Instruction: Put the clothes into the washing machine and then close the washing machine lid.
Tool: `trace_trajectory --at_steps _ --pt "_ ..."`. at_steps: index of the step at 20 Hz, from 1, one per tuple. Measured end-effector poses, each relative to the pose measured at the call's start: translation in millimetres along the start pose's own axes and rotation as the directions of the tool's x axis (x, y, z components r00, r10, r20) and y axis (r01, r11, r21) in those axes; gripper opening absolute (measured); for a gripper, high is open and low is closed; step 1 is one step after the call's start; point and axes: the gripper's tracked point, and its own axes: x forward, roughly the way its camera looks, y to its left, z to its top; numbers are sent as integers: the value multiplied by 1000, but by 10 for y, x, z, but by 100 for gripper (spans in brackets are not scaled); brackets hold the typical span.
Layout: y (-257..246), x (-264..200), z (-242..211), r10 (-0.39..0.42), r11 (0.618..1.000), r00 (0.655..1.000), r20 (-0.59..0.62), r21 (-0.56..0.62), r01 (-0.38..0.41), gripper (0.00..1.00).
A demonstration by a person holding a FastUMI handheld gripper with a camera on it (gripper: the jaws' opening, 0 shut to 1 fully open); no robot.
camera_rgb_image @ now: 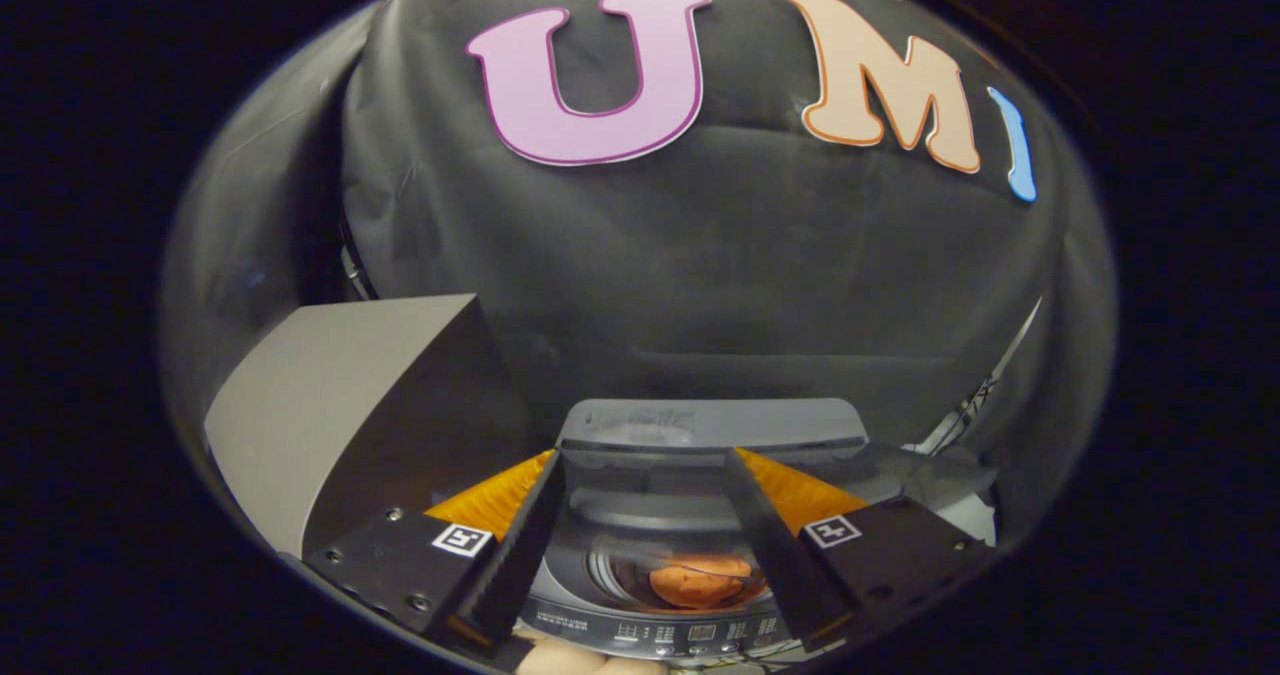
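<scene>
The claw (640, 535) is released, its fingers spread wide and grasping nothing, poised above a small top-loading washing machine (700, 515). An orange garment (700, 583) lies down in the drum, between the fingers. The lid (712, 425) stands raised at the back. Judgement: the clothes are loaded; closing remains. Advise reaching over the lid's top edge and drawing it down evenly. Control panel (690, 637) markings are too small to read; no brand discernible.

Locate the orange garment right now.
The garment lies inside the washer drum, seen between the open claw fingers, below the raised lid.
</scene>
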Motion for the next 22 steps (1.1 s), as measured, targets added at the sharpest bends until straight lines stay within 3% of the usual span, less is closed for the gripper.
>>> trace_trajectory --at_steps 15,22 --pt "6 -3 -19 14 1000 998 63 11 -15 97" --pt "28 -35 134 54 997 979 198 50 -65 98"
